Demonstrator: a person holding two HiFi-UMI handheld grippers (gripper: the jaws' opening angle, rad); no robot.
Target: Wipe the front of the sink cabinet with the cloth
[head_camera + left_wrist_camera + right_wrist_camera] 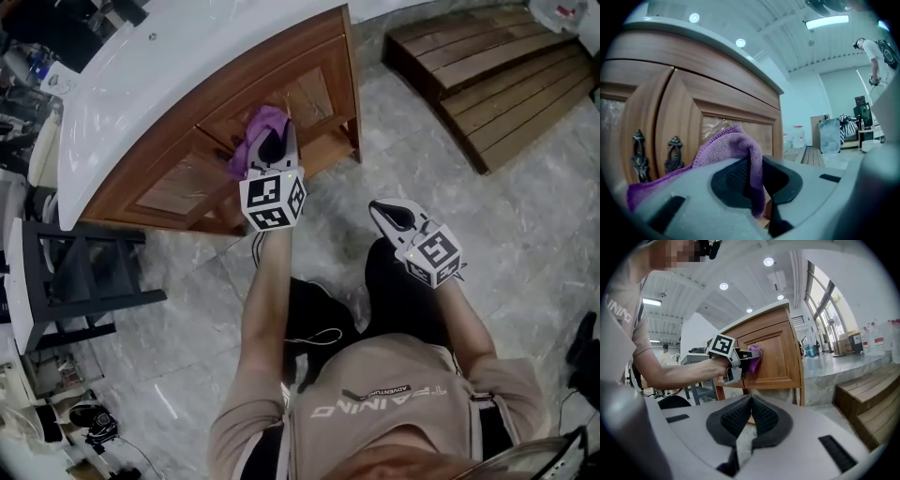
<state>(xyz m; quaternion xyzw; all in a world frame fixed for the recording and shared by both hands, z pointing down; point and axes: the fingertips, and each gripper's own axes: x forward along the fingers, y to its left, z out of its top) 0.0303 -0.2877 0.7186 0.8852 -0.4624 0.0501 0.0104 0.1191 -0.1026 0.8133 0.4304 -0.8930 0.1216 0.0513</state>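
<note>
The wooden sink cabinet (187, 178) stands under a white countertop (141, 75). A purple cloth (255, 136) is pressed against its right door panel, and my left gripper (275, 150) is shut on it. In the left gripper view the cloth (726, 150) drapes over the jaws, with two dark metal door handles (674, 152) to its left. My right gripper (389, 217) hangs apart over the floor, shut with nothing in it. The right gripper view shows the left gripper (743, 363) holding the cloth (754, 355) on the cabinet door (776, 357).
Wooden steps (497, 75) lie on the marble floor at the right of the cabinet. A dark metal stool (75, 277) stands at the cabinet's left end. Cables and clutter (84, 422) lie at the lower left. My knees (394, 281) are below the grippers.
</note>
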